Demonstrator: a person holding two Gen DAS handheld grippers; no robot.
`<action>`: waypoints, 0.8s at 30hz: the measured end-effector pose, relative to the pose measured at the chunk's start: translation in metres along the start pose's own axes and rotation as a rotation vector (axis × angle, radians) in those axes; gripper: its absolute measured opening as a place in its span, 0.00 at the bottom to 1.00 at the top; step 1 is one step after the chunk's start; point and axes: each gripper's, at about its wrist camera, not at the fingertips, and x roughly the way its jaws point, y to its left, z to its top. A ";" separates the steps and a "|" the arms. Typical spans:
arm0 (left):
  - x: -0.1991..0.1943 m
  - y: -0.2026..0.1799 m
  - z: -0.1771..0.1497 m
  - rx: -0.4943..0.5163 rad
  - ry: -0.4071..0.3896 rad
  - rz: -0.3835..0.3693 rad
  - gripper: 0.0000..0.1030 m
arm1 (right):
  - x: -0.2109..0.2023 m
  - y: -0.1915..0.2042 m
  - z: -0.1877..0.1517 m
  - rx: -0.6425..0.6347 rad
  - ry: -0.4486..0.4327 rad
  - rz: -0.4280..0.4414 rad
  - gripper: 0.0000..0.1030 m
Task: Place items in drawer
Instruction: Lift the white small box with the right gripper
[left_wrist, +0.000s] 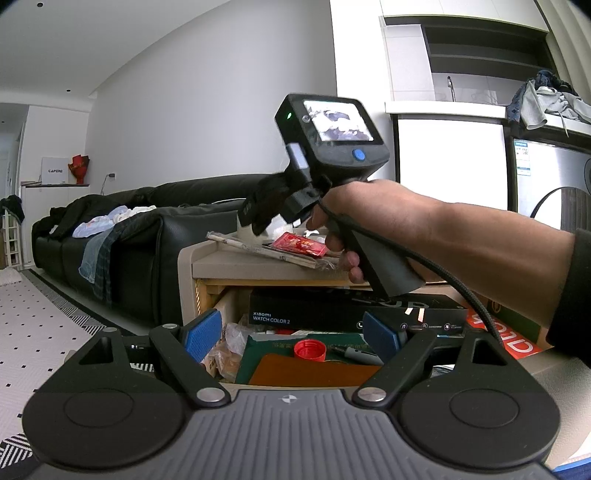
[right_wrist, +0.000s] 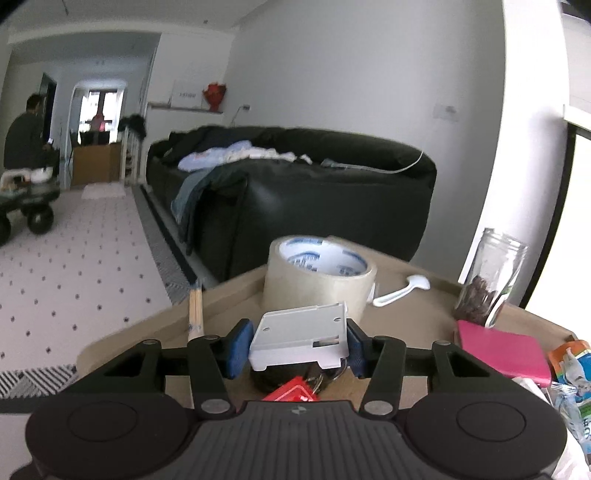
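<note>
A grey plastic bracket (right_wrist: 301, 338) is gripped by the right tongs (right_wrist: 295, 349) above the worktop (right_wrist: 236, 295), seemingly for the open drawer (left_wrist: 221, 306), over which the left tongs (left_wrist: 291, 334) are held spread and empty.

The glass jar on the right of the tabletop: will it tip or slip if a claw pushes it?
The glass jar is tall and narrow, so pushing it high up would probably tip it. Smooth glass may slip between pads. It holds only a little dark filling, so it is probably light.
</note>
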 end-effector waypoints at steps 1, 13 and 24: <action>0.000 0.000 0.000 0.000 0.000 0.000 0.83 | -0.001 -0.001 0.000 0.002 -0.008 -0.008 0.54; 0.001 0.001 -0.001 0.000 0.002 0.000 0.83 | 0.000 -0.009 -0.004 0.027 -0.029 -0.075 0.54; -0.002 0.001 0.000 0.001 0.007 -0.001 0.83 | 0.001 -0.019 -0.006 0.067 -0.040 -0.088 0.54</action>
